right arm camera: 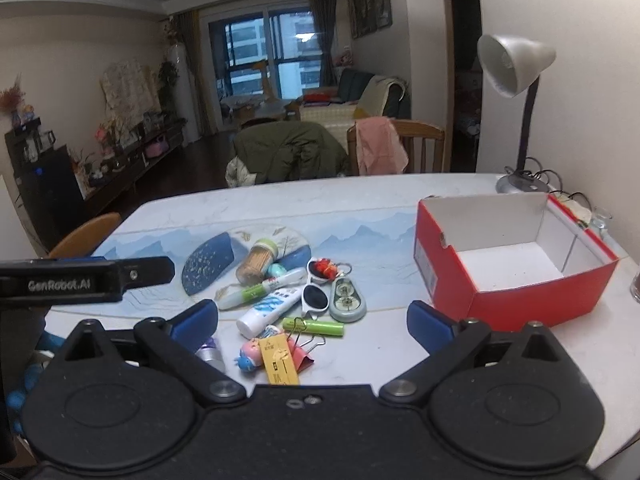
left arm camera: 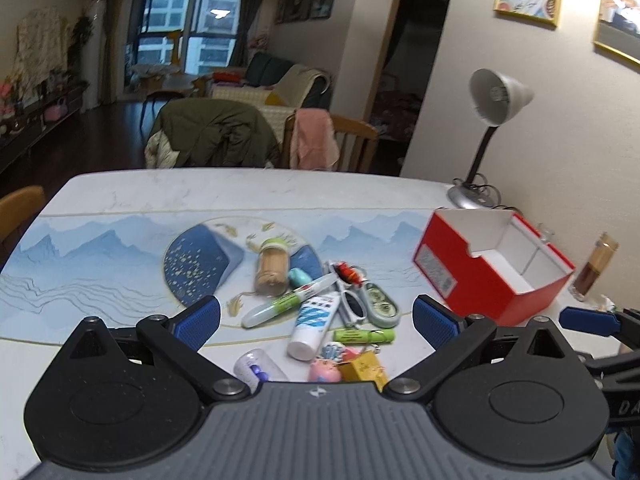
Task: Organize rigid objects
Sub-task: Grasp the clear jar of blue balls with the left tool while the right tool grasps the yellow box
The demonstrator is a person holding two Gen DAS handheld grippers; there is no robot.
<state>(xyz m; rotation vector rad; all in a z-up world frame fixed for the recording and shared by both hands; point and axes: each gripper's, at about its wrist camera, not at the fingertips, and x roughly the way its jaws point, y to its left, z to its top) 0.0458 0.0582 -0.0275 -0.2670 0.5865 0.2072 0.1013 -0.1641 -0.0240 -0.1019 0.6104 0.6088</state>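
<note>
Two fisheye views look forward along a pair of hand-held grippers over a white marble-patterned table [right arm camera: 360,196] covered in part by a blue mountain-print mat [right arm camera: 372,244]. The left hand-held gripper [left arm camera: 316,322] has its blue-padded fingers spread wide, holding nothing, and hovers just above a small heap of rigid odds and ends. The right hand-held gripper [right arm camera: 312,318] is likewise spread wide and empty, with the same heap showing between its fingers. The heap lies near the middle of the table, on and just in front of the mat: a clear toothpick jar [right arm camera: 256,260] lying on its side, a green and white marker [right arm camera: 260,288] lying partly across a white tube with blue print [right arm camera: 270,310], white-framed sunglasses [right arm camera: 316,298], a pale green oval case [right arm camera: 347,298], a small red figure on a key ring [right arm camera: 326,270], a green cylinder [right arm camera: 314,327], a pink pig toy [right arm camera: 250,352], a yellow tag [right arm camera: 278,362] lying over a pink binder clip [right arm camera: 304,354], and a small clear container with a purple piece inside [left arm camera: 256,366] (partly hidden behind a gripper finger in the right wrist view). To the right of the heap, apart from it, stands an open red box [right arm camera: 512,296] with a white, empty interior. Behind the box a silver desk lamp [right arm camera: 516,64] stands by the wall, and a narrow amber bottle [left arm camera: 596,268] stands to the right of the box. Beyond the table's far edge are wooden chairs, one draped with a green jacket [right arm camera: 288,152] and one with a pink cloth [right arm camera: 380,150].
</note>
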